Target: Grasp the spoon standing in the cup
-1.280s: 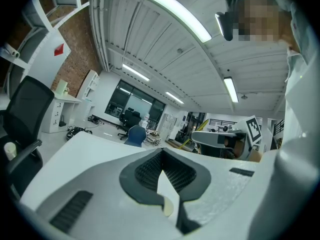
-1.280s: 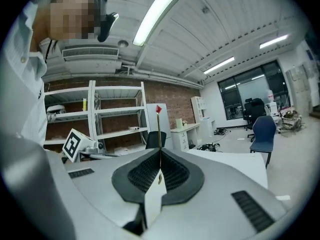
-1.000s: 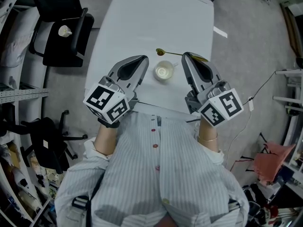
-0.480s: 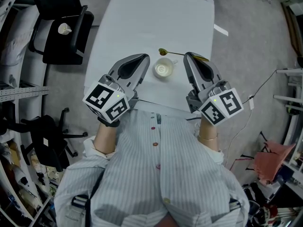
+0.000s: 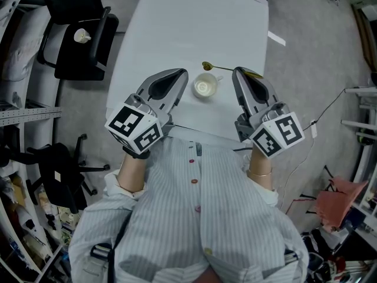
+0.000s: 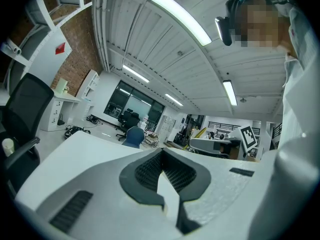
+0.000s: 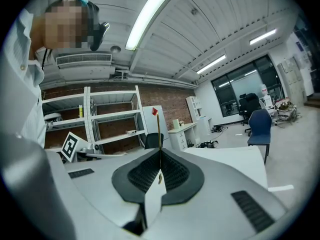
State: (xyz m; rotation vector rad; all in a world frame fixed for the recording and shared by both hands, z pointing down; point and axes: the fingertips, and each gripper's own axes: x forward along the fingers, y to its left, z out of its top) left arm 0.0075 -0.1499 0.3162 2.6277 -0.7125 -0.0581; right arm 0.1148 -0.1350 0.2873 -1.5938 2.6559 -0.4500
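On the white table (image 5: 177, 28), near its front edge, a small white cup (image 5: 205, 87) with a handle on its right side is seen in the head view, standing upright between the two grippers and touching neither. A slim golden spoon (image 5: 221, 68) is found outside the cup, just beyond it. Its bowl points to the left past the cup's rim, and its handle runs to the right into the tip of the right gripper (image 5: 240, 72). Whether the spoon's bowl touches the table cannot be told.

In the right gripper view, the right gripper's (image 7: 160, 151) jaws are seen pressed together with the thin handle of the spoon (image 7: 159, 134) caught in the seam between the dark pads, and the handle stands out beyond the tips.

The left gripper (image 5: 179, 74) is held to the left of the cup, apart from it. In the left gripper view, the left gripper's (image 6: 162, 151) jaws are seen closed against each other, with nothing between the pads.

Both grippers are held close in front of the person's striped shirt (image 5: 200, 217), their marker cubes turned towards the head camera. A black office chair (image 5: 76, 34) stands on the floor to the left of the table, well apart from the cup.
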